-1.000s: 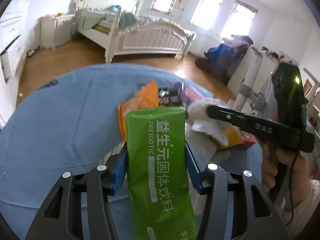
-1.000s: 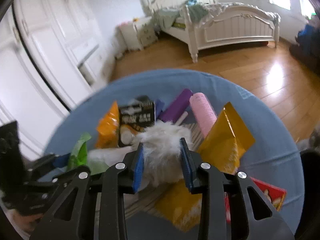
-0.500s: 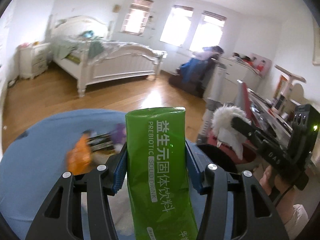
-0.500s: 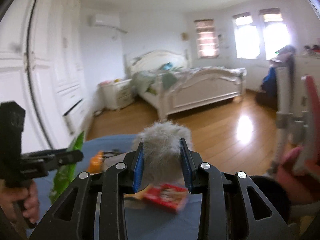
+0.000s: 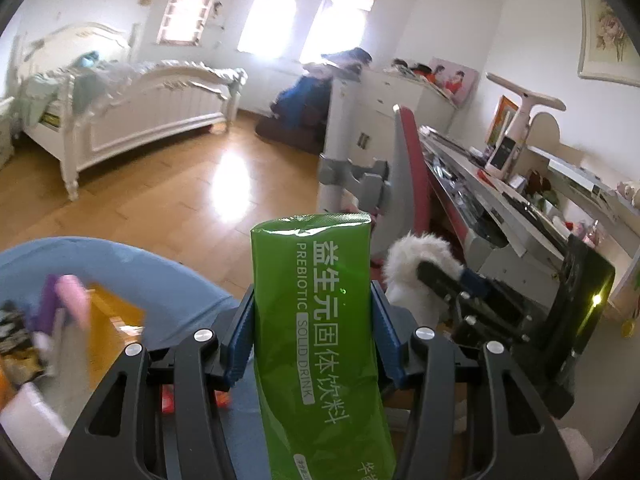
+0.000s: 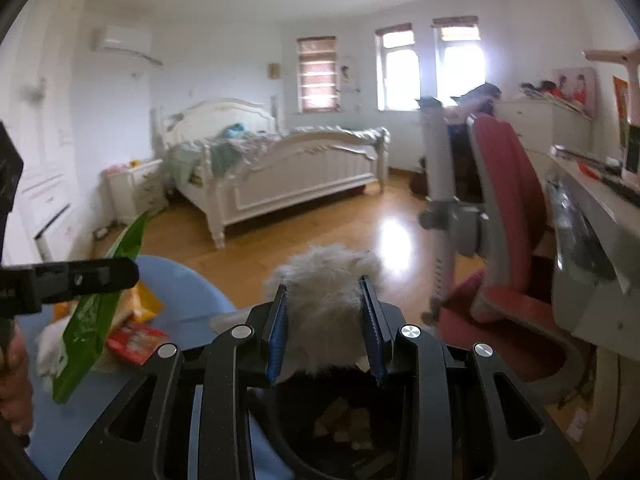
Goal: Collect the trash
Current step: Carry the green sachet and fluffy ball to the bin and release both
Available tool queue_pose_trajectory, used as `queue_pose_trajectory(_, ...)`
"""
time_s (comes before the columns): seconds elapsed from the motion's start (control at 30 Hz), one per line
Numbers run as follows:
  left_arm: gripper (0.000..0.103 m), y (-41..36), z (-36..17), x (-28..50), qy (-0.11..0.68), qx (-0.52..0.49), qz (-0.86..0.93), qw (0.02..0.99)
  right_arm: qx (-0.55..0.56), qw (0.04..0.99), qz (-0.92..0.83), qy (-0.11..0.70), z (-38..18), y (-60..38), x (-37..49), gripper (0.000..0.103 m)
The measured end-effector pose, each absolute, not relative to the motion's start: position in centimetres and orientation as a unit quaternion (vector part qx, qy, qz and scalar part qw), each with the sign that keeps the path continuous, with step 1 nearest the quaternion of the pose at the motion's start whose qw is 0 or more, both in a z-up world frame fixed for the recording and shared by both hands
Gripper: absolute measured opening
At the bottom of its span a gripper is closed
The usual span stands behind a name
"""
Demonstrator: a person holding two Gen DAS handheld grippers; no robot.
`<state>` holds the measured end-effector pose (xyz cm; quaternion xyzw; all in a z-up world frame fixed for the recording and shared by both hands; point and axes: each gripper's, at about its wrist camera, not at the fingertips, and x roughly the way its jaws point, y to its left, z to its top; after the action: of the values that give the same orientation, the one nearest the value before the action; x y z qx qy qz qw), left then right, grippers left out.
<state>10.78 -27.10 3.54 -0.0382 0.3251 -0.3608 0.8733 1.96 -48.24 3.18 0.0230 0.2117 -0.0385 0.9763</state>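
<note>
Beyond the blue tabletop (image 5: pixel 132 268) edge, the left gripper (image 5: pixel 312 328) had its jaws clamped half-wide on a green sachet (image 5: pixel 320 320) pointing lengthwise forward, while the right gripper (image 6: pixel 326 320) pinched a white fluff ball (image 6: pixel 324 284) above a dark bin (image 6: pixel 340 432).

Left gripper (image 5: pixel 312 320): jaws partly closed, blue pads pressed against both long edges of the green sachet (image 5: pixel 320 328), which stands upright between them. In the right wrist view this gripper enters from the left edge, fingers level, with the holding hand (image 6: pixel 14 384) below it at the frame edge.

Right gripper (image 6: pixel 326 320): jaws set narrower, pads clamped on the white fluffy wad (image 6: pixel 324 304). In the left wrist view it sits just right of the left gripper, pointing leftward.
</note>
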Motion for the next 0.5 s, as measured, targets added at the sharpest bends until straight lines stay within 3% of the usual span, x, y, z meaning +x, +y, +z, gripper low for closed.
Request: queue_pose_trajectory(0.5, 0.053, -34.0, 0.6, 13.6, 0.362, -0.008, -0.385, 0.849, 0.035, 0.966, -0.071, 0.246, -1.3, -53.3, 4.3, 0.033)
